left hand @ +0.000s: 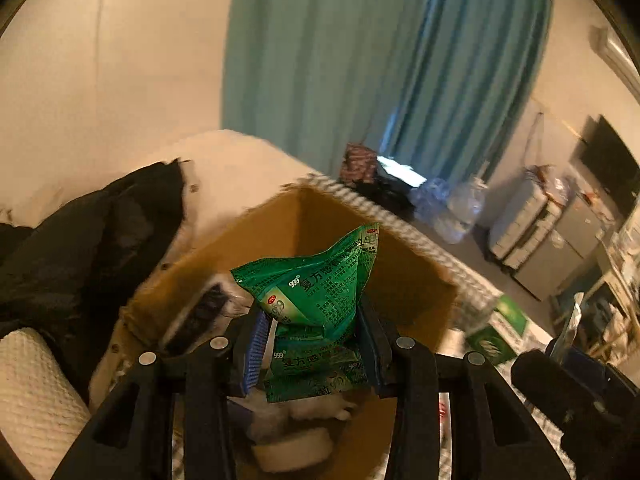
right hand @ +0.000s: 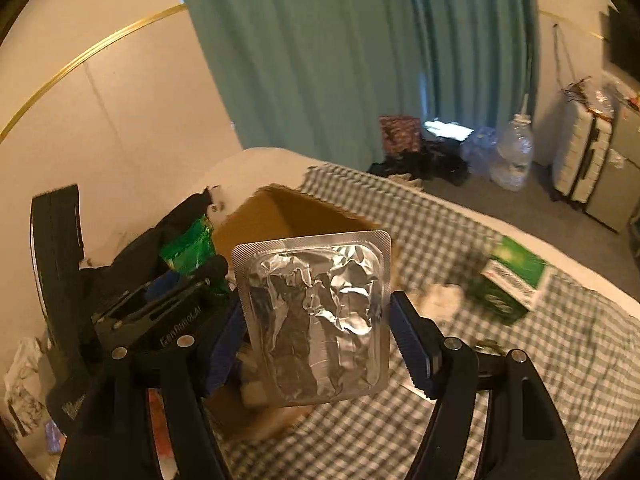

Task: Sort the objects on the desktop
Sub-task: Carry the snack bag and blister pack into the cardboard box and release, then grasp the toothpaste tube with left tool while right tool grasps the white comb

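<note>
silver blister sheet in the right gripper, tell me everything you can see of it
The silver blister sheet is a rounded-corner rectangle of crinkled foil with a finely embossed flat border. Its middle is heavily wrinkled and dented. It stands roughly upright, slightly tilted, held between the blue pads of the right gripper, above the checkered cloth and in front of the cardboard box. Whether any pills remain cannot be told.

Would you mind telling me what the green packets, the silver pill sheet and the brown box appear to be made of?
Green packets: glossy printed plastic or foil film, judging by creases and sheen.
Pill sheet: silvery metal foil backing, crinkled and reflective, with a flat embossed border.
Box: matte brown cardboard, with plain dull walls.
</note>
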Demonstrator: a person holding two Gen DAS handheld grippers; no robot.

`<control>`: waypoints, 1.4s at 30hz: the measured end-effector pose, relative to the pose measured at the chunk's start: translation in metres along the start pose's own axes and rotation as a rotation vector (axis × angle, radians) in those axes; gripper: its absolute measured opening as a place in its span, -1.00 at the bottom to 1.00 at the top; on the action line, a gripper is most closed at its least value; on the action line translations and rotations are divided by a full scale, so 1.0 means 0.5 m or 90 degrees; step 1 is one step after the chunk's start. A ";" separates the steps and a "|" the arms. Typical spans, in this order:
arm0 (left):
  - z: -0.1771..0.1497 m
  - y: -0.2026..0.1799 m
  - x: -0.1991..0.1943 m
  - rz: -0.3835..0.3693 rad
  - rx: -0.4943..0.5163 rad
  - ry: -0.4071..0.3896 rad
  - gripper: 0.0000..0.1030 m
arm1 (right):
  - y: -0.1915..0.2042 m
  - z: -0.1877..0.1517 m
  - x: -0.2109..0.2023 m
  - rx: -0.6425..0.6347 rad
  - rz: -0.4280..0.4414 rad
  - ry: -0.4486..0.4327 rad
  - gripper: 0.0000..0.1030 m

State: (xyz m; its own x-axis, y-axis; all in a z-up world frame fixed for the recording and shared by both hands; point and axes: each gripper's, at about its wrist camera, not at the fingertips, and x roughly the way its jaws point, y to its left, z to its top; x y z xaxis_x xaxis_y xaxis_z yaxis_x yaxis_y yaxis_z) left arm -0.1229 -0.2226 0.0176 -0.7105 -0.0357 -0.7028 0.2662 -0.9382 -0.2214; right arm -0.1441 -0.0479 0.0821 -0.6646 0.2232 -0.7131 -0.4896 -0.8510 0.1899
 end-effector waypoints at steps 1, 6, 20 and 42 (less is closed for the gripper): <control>0.001 0.009 0.008 0.008 -0.007 0.003 -0.19 | 0.004 0.005 0.011 0.000 0.004 0.002 0.36; 0.001 0.044 0.053 0.044 -0.029 0.024 -0.11 | 0.017 0.041 0.069 0.023 0.029 -0.001 0.48; -0.018 -0.057 0.007 0.055 0.075 -0.042 1.00 | -0.113 0.025 -0.084 0.055 -0.068 -0.143 0.97; -0.292 -0.387 0.081 -0.086 0.278 0.151 1.00 | -0.456 -0.245 -0.139 0.003 -0.163 -0.025 0.99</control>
State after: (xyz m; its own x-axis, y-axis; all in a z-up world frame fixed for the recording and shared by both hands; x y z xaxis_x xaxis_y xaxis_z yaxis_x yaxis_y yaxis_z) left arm -0.1082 0.0079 -0.0667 -0.5392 0.1269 -0.8326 -0.1504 -0.9872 -0.0531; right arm 0.0829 0.0722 0.0059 -0.5405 0.4491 -0.7114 -0.6468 -0.7626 0.0100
